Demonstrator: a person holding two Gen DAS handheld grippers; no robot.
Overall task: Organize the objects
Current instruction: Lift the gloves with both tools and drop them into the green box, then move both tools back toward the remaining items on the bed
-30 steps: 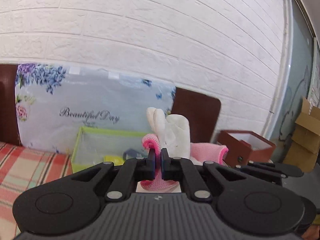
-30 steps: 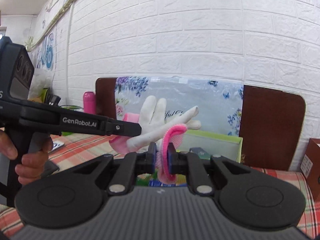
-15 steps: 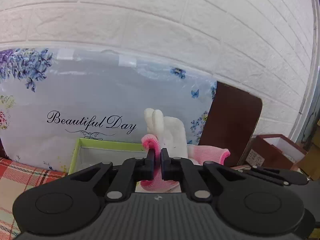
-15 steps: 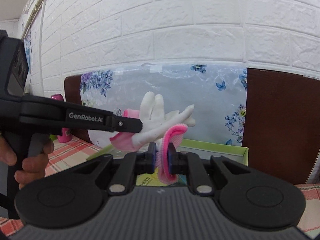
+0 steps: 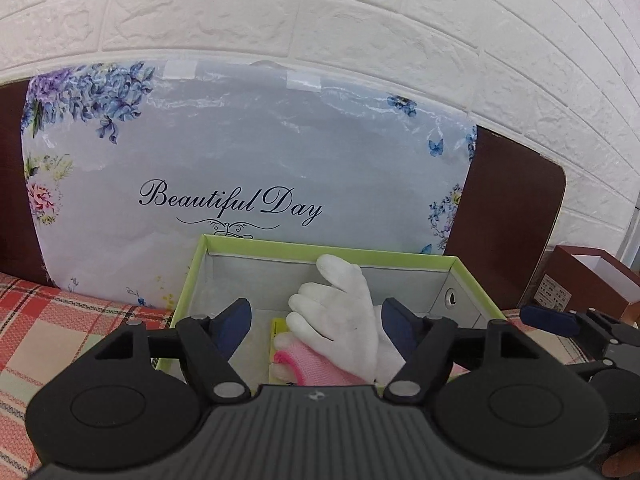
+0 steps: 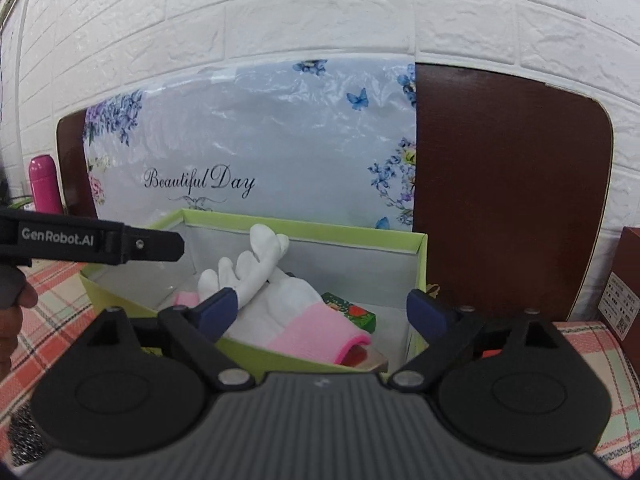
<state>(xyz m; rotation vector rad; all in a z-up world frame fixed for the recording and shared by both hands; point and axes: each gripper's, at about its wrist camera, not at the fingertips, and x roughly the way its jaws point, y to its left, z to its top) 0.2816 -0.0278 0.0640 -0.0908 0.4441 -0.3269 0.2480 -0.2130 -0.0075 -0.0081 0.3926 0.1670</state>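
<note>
over the green box (image 5: 256,248), both sets of tongs stand wide with nothing pinched: the left tongs (image 5: 316,316) and the right tongs (image 6: 322,312) have just been opening, and the white glove with the pink cuff (image 6: 280,304) that lies between each pair is touched by neither pad as far as i can see. the glove is down inside the green box, its fingers leaning up the back wall and its cuff at the near wall; from the right view the cuff seems to ride on or over the near rim, though the fisheye makes that hard to judge. if so, the cuff's weight could drag the glove back out onto the checked cloth (image 5: 60,328) of the table. pulling the tongs back low could also snag the knit on a blue pad (image 6: 218,312) and lift it out again. a small printed packet (image 6: 350,314) lies inside the green box beside the glove and may get buried under it.
</note>
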